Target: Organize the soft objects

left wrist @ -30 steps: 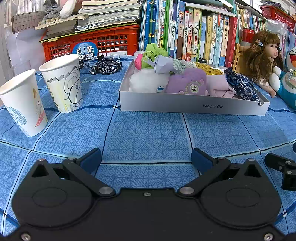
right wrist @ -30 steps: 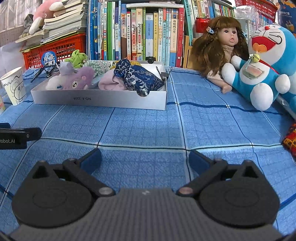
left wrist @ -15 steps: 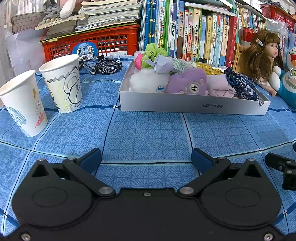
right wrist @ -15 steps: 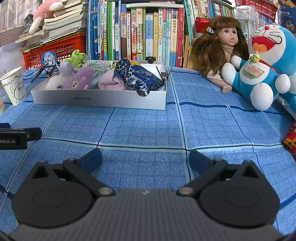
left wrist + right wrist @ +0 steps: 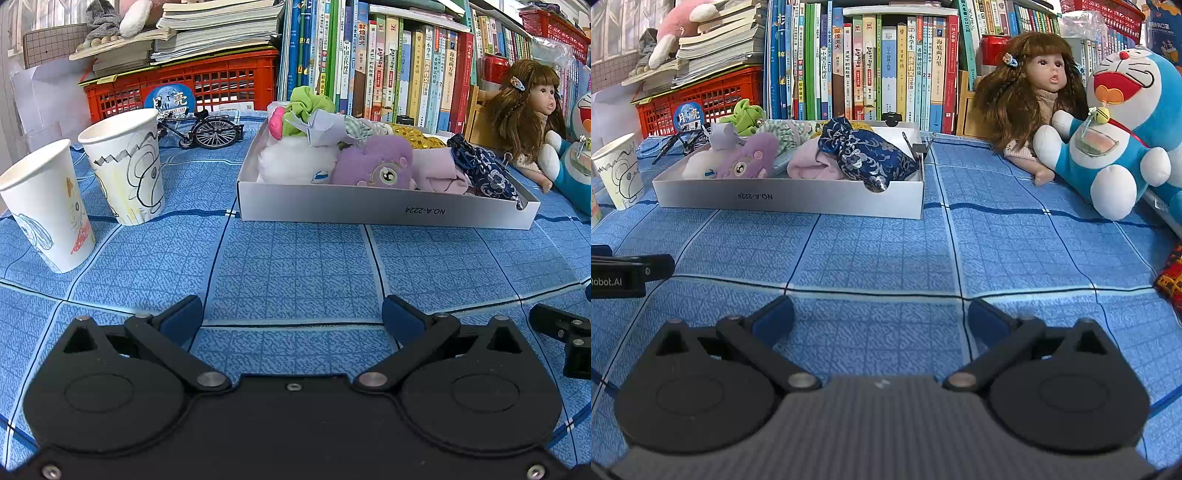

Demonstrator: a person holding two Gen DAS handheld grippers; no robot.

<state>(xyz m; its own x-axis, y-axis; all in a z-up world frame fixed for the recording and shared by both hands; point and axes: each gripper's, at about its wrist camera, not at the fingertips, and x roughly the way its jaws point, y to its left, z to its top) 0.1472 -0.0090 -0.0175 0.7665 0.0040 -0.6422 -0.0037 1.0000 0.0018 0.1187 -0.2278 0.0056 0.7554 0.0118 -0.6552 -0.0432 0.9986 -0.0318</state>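
Blue checked tablecloth [image 5: 295, 266] is seen under both the left gripper [image 5: 291, 314] and right gripper [image 5: 881, 314], each spread wide and empty, with soft toys and pouches piled in the white box [image 5: 369, 210] further back.

The left claw [image 5: 291, 314] fills the bottom of its frame, jaws spread wide with nothing between the blue pads [image 5: 183, 314]. The right claw [image 5: 881, 314] sits the same way, wide apart and empty, low in its frame.
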